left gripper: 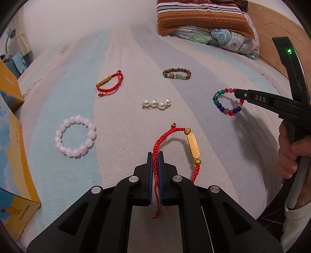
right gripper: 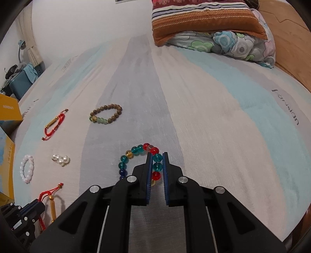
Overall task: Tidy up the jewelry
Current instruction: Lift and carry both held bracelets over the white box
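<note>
Right gripper (right gripper: 156, 155) fingers clamped on multicoloured bead bracelet (right gripper: 134, 153), striped bedsheet (right gripper: 213, 116), pillows (right gripper: 204, 23) behind

A home bedroom: striped bedsheet (right gripper: 194, 116), stacked pillows (right gripper: 204, 21).

Striped bed (left gripper: 136, 58): bracelets (left gripper: 75, 136), pillows (left gripper: 204, 17), box (left gripper: 11, 136).

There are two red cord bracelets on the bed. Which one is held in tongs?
The red cord bracelet with the flat gold bar, clamped in the left tongs. The other red cord bracelet, with a gold tube, lies free farther away.
</note>
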A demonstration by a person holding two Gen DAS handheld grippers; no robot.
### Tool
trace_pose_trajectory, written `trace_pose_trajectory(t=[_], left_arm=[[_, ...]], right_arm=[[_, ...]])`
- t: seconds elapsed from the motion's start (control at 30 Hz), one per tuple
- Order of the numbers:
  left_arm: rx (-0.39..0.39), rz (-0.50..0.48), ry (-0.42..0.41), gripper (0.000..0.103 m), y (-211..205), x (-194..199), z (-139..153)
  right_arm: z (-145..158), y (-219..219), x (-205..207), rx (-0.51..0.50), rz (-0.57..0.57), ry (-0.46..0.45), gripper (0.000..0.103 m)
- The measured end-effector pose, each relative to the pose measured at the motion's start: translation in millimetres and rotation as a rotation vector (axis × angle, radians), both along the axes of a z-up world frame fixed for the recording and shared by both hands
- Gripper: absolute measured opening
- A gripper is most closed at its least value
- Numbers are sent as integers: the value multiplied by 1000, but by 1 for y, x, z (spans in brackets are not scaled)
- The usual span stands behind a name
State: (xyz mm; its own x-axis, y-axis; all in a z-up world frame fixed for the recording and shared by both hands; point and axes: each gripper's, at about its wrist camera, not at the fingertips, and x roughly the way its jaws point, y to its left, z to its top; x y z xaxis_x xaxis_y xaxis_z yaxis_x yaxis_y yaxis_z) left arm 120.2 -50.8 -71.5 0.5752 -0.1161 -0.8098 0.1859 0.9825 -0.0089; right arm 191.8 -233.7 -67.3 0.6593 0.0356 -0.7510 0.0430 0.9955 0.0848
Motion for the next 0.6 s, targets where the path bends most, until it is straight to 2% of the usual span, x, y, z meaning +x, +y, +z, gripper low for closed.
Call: trace_pose_trajectory(t=[0.3, 0.6], left_arm=[[-3, 2, -11, 4, 3, 0, 4], [-12, 9, -29, 4, 5, -2, 11]], right_arm=[[17, 16, -12, -26, 79, -99, 9], [22, 22, -15, -32, 76, -83, 9]])
